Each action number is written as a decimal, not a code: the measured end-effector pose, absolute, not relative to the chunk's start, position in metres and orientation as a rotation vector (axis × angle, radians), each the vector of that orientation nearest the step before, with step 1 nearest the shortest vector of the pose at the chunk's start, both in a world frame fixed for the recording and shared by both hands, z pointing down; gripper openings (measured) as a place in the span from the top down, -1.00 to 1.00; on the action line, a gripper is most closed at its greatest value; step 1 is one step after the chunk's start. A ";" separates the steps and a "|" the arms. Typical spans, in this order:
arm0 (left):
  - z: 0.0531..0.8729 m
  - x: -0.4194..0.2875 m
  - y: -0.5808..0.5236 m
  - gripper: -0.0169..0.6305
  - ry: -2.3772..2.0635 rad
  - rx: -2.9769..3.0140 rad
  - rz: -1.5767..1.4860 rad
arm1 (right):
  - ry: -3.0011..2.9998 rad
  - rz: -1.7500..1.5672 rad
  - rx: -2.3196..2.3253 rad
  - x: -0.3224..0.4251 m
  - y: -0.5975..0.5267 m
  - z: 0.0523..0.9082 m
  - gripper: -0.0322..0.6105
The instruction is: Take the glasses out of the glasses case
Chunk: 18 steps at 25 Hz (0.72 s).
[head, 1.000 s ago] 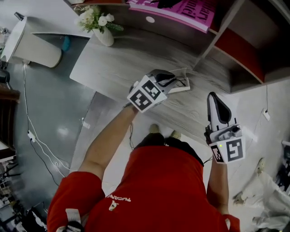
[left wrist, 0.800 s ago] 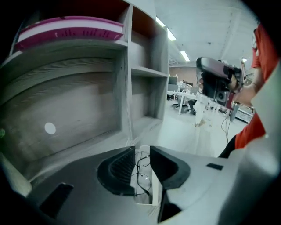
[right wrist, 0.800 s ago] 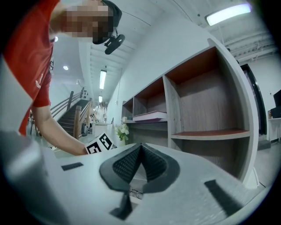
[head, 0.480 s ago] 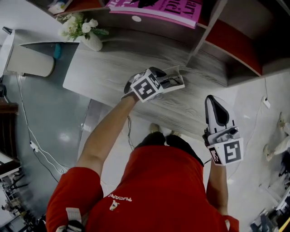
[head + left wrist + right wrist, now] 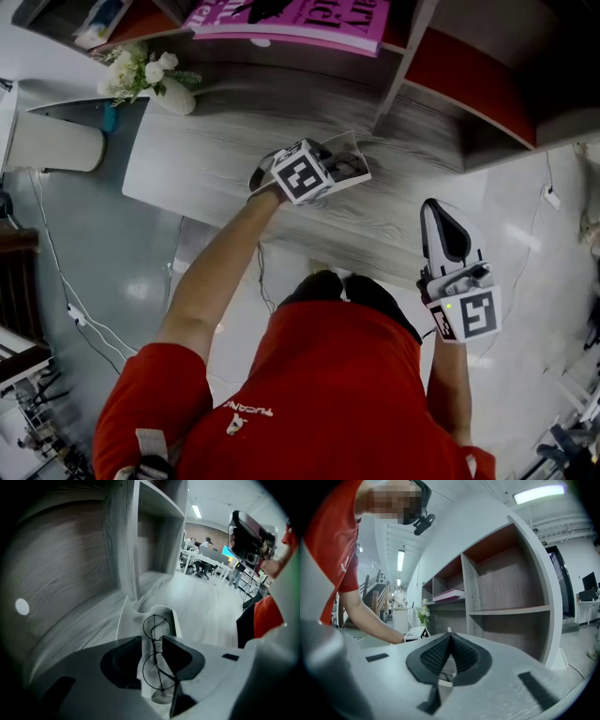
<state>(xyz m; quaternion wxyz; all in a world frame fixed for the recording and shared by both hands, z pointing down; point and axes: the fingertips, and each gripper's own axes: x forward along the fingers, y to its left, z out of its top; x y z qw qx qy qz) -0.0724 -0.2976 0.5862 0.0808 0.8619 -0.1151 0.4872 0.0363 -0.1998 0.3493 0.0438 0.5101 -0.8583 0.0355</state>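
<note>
A white glasses case [image 5: 354,171] lies open on the grey wood desk [image 5: 216,141]. Round wire-framed glasses [image 5: 154,626] lie inside the case [image 5: 126,619]. My left gripper [image 5: 323,173] points steeply down over the case. In the left gripper view its jaws [image 5: 151,639] are opening and stand on either side of the glasses' bridge, with the frame between them; the pads do not press on it. My right gripper [image 5: 442,214] hovers off the desk's front edge, pointing roughly level. Its pads [image 5: 450,637] are shut with nothing between them.
A white vase of flowers [image 5: 155,80] stands at the desk's back left. A shelf unit with an upright divider [image 5: 398,66] rises behind the case, and a pink book [image 5: 300,14] lies on it. A white rounded object [image 5: 52,141] sits left of the desk.
My left gripper has dropped and tipped down over the open case. The right gripper has shifted only slightly.
</note>
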 end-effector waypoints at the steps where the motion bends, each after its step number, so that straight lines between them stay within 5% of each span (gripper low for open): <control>1: 0.588 -0.072 -0.297 0.55 -0.334 2.566 1.472 | -2.622 0.112 1.562 0.038 -0.200 0.350 0.89; 9: 0.599 -0.070 -0.289 0.47 -0.273 2.537 1.632 | -2.626 0.129 1.558 0.045 -0.205 0.355 0.89; 18: 0.602 -0.068 -0.281 0.71 -0.286 2.529 1.644 | -2.628 0.142 1.569 0.055 -0.206 0.358 0.89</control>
